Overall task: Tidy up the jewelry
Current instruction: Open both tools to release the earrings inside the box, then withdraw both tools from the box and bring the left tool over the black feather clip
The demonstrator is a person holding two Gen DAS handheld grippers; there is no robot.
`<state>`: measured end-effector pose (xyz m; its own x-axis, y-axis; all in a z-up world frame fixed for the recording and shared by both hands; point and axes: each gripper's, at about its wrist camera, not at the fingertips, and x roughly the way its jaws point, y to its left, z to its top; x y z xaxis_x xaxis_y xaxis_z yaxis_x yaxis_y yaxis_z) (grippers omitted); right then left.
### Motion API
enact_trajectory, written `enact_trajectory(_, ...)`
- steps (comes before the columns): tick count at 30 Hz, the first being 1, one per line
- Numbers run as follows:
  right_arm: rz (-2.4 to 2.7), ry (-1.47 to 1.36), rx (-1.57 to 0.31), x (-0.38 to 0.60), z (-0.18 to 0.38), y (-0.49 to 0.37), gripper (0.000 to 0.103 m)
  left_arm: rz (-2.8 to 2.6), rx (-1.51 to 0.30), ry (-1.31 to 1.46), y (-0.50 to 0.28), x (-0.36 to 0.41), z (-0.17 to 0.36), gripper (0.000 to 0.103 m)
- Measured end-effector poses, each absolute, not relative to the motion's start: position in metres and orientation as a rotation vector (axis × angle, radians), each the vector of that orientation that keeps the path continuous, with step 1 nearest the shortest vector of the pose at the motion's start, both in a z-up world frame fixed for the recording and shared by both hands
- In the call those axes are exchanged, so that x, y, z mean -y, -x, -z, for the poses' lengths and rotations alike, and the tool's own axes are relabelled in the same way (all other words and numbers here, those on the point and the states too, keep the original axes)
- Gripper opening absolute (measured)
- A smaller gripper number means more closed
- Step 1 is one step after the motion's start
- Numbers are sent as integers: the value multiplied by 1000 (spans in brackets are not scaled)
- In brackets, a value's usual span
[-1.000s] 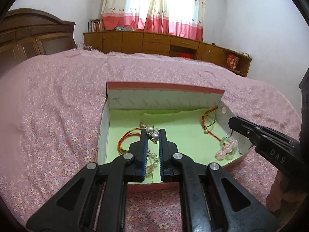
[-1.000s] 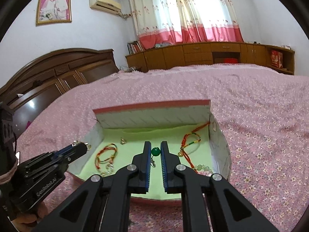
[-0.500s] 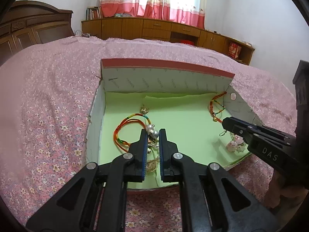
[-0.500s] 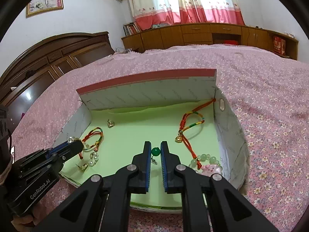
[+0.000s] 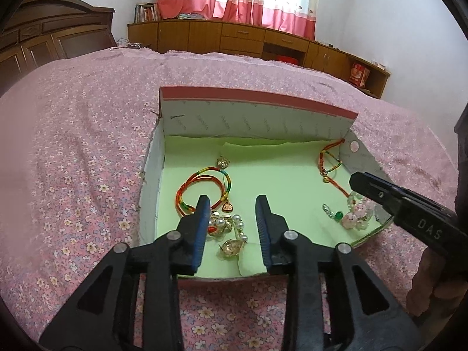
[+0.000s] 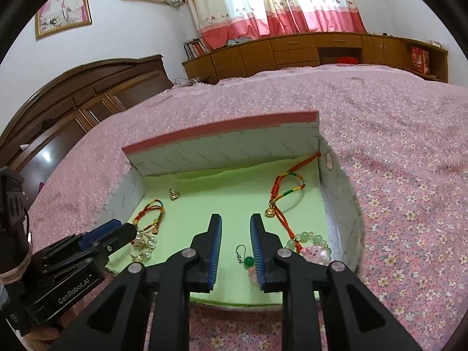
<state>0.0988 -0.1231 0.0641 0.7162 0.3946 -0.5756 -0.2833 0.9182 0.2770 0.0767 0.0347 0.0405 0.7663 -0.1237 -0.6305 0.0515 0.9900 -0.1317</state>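
In the left wrist view, the left gripper [image 5: 232,222] is nearest, its blue-padded fingers [image 5: 201,231] spreading apart and gripping nothing. Between and just below them, on the green lining, lies a cluster of pearl and gold earrings [image 5: 227,231], loose from the pads. Just beyond the left finger a red, yellow and green cord bracelet [image 5: 201,187] lies coiled, with a small gold charm [image 5: 223,162] a little further back.

In the right wrist view, the right gripper [image 6: 235,251] also has its fingers [image 6: 215,248] parting and released. A green bead earring [image 6: 247,259] with a silver hook lies on the lining in the gap, close against the inside of the right-hand finger; whether it touches the pad cannot be told. Just to the right of that finger sits a bracelet of pale green beads with a pink pig charm [image 6: 314,248]. Further back a second cord bracelet [image 6: 285,193] with a gold pendant trails toward the far right corner.

All of this jewelry lies inside a shallow open cardboard box [image 6: 222,146] lined in green, its tall back flap edged in pink. The box rests on a bed with a pink floral bedspread [image 6: 409,152]. Beyond the bed stand low wooden cabinets [image 6: 307,49] beneath pink and cream curtains [image 6: 272,3].
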Motion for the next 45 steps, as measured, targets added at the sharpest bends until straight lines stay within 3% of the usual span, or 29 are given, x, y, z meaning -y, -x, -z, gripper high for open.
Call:
enact_trajectory(15, -389, -208, -611, 143, -103, -46, 45, 130, -700, 160, -37, -37, -71, 29)
enact_trajectory(39, -326, -221, -683, 181, -90, 22, 48, 288, -880, 217, 13, 0, -64, 34)
enact_trajectory(45, -328, -223, -690, 185, -85, 29, 48, 311, -935, 196, 15, 16, -54, 40)
